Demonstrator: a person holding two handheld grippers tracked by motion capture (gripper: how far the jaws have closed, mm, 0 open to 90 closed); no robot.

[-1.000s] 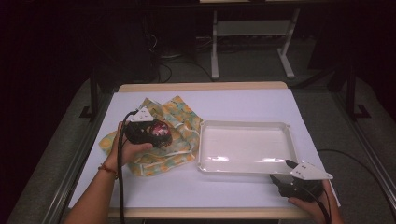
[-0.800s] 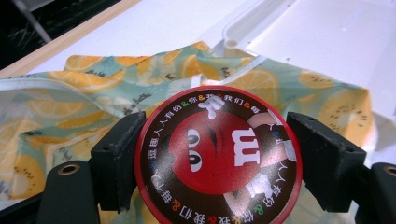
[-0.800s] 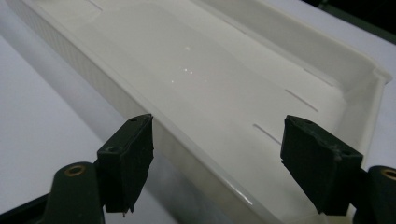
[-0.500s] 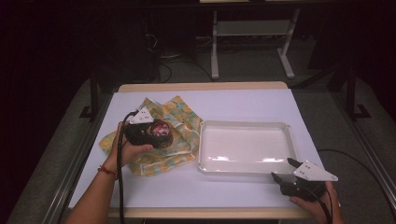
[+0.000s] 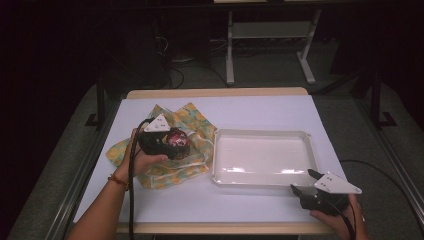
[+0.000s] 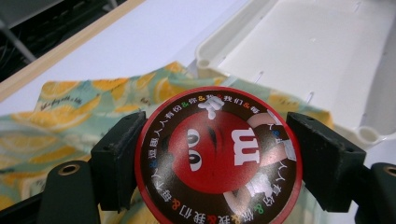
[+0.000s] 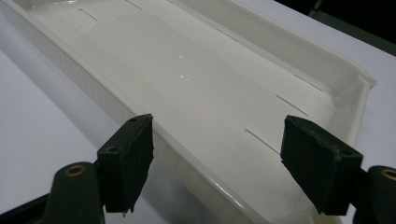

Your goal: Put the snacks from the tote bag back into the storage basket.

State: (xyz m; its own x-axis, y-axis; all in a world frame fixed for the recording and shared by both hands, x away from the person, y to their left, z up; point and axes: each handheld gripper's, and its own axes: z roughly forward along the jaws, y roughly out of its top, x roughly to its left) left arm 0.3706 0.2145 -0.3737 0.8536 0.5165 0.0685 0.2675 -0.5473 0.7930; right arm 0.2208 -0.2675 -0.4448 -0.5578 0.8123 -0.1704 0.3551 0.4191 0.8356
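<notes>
We have the left tongs (image 6: 217, 154) clamped on a round red tin (image 6: 218, 158) over the fruit-print cloth (image 5: 197, 122) (left of the tray (image 5: 265, 177)); right tongs (image 7: 217, 163) gape open, empty, at its near-right corner.

red-rimmed brown tin (image 6: 218, 156), lemon-print green cloth (image 6: 70, 121), white tray (image 5: 265, 157), black gripper pads (image 6: 119, 161).
</notes>
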